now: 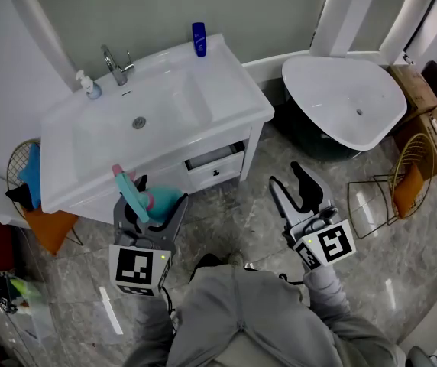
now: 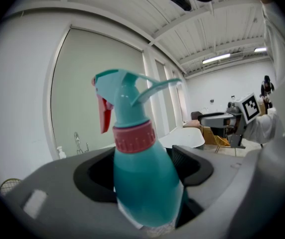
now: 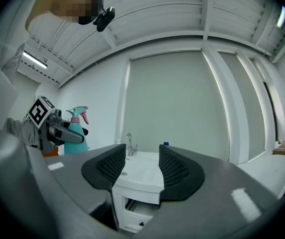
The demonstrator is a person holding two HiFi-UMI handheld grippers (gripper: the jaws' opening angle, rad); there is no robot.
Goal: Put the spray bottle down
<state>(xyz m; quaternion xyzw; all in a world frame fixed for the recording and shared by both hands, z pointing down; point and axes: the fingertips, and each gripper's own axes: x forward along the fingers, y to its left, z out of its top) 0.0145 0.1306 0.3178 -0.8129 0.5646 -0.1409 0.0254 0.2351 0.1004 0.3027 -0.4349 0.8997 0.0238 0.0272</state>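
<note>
Plainly, the teal spray bottle (image 2: 145, 183) is clamped upright in the left gripper (image 1: 157, 203), its nozzle turned toward the washbasin (image 1: 226, 113); the right gripper (image 1: 295, 189) is held parted, empty.

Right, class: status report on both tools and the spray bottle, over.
Left tool shut on spray bottle, upright, not yet down. Right tool open, empty. Sink ahead: soap dispenser, blue bottle at back.

Base of spray bottle (image 2: 141, 158) out of sight within left claw (image 2: 145, 176)
</note>
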